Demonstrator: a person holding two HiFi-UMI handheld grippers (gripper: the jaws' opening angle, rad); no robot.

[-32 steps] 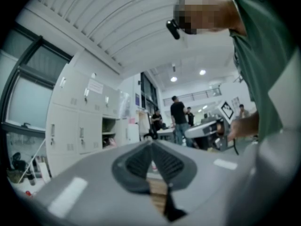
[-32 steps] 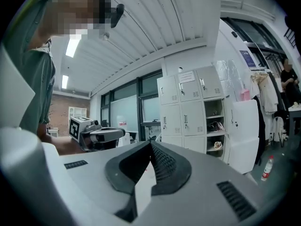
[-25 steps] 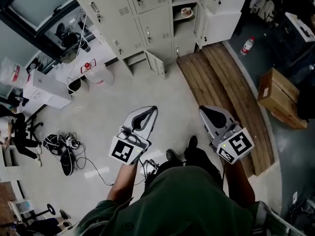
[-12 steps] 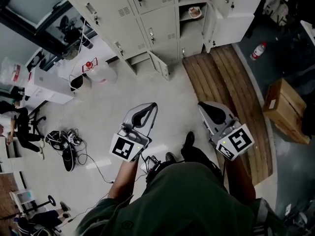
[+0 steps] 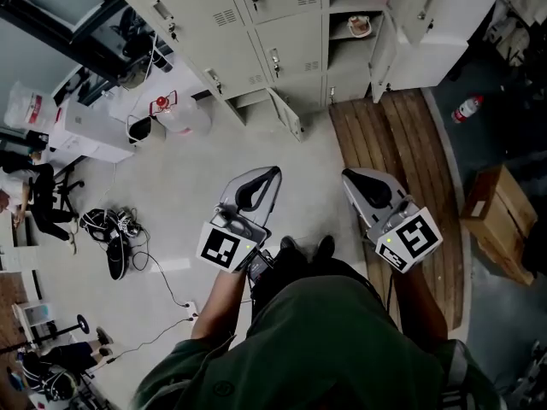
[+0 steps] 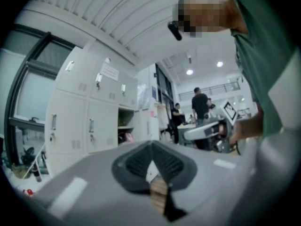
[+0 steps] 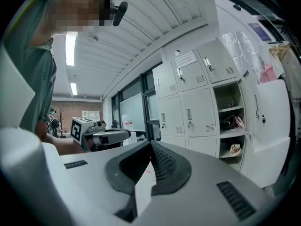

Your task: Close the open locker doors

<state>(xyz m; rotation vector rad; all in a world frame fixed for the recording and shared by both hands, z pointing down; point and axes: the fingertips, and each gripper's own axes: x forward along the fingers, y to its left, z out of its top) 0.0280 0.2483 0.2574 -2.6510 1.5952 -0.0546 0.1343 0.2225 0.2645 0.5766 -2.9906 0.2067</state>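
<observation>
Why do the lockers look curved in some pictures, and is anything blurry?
Left gripper view: the wide-angle lens bows the lockers, the corners go black, and everything looks soft. Right gripper view: same bowing, sharper, and a ceiling light glares. Head view: dimmer, lines straighter.

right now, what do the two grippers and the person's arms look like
The left gripper and right gripper both have pale grey, wedge-shaped shells that taper to the tips, lined inside with dark ribbed pads. Each carries a white cube printed with black square markers at its rear end. The person wears a dark green top.
</observation>
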